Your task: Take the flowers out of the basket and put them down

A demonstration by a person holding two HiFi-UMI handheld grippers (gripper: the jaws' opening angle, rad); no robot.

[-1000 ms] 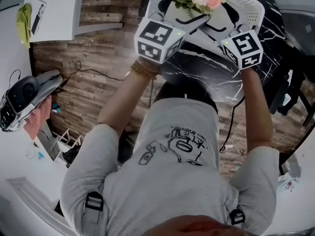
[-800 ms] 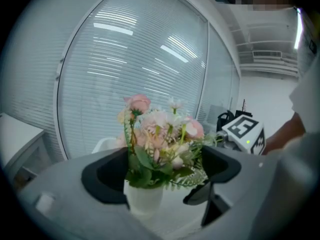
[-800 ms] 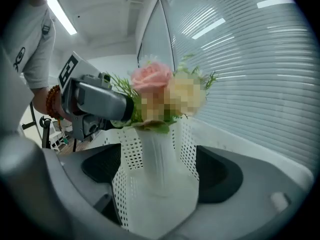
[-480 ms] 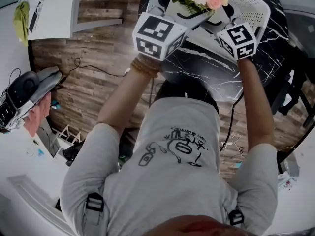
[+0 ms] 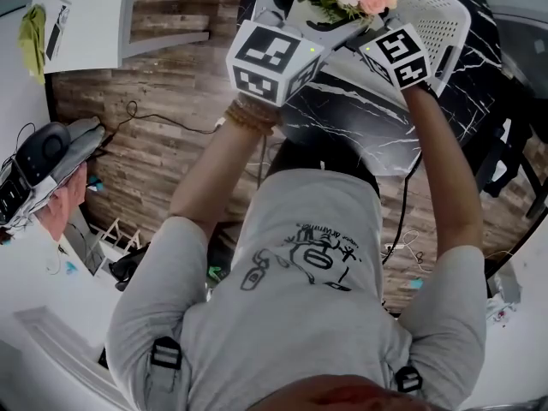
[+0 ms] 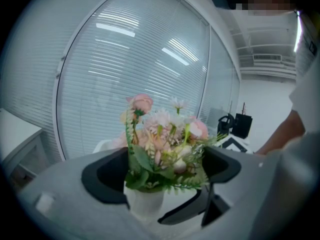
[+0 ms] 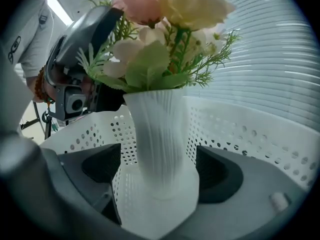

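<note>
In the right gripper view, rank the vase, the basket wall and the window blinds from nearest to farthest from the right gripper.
1. White vase, between the right gripper's open jaws.
2. Basket wall, just behind the vase.
3. Window blinds, far behind, upper right.

Flowers (image 7: 170, 14) pink, cream; vase (image 7: 160, 144) white, ribbed; basket (image 7: 240, 134) white, perforated; table (image 5: 360, 118) seemingly black marble.

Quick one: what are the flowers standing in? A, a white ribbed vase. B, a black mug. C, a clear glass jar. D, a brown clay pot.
A: the right gripper view shows the flowers rising out of a white ribbed vase, with the perforated white basket behind it.
</note>
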